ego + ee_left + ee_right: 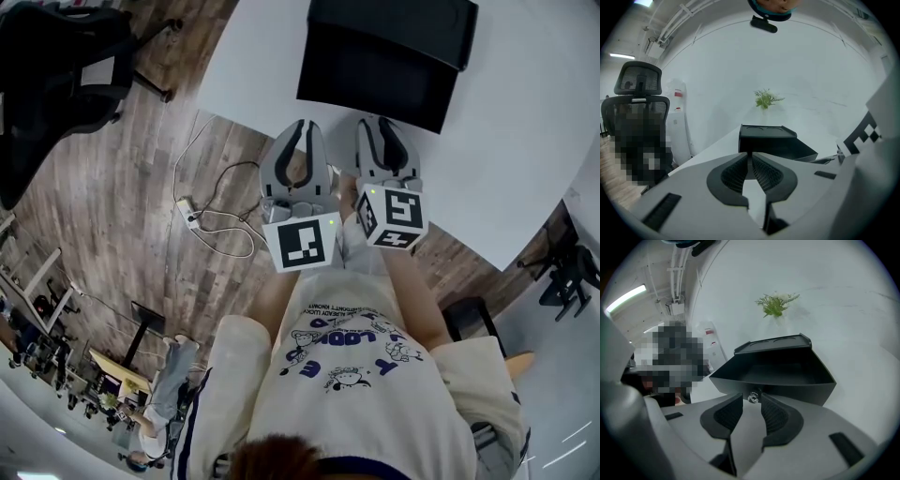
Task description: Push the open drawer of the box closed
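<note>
A black box (394, 23) stands on the white table (525, 141), its drawer (375, 80) pulled out toward me. Through the right gripper view the drawer (778, 376) gapes open, and a small metal knob (753, 396) shows on its front. My right gripper (751, 402) is open, the knob sitting between its tips with the pads apart from it. My left gripper (751, 155) is shut on nothing and hangs short of the box (766, 140), to the left of the drawer. Seen from the head view, the left gripper (302, 127) and the right gripper (380, 122) are side by side at the table's near edge.
A small green plant (776, 304) stands behind the box. An office chair (56, 66) is on the wooden floor at the left, and a power strip with cable (192, 217) lies below the table's edge. Another dark chair (567, 267) is at the right.
</note>
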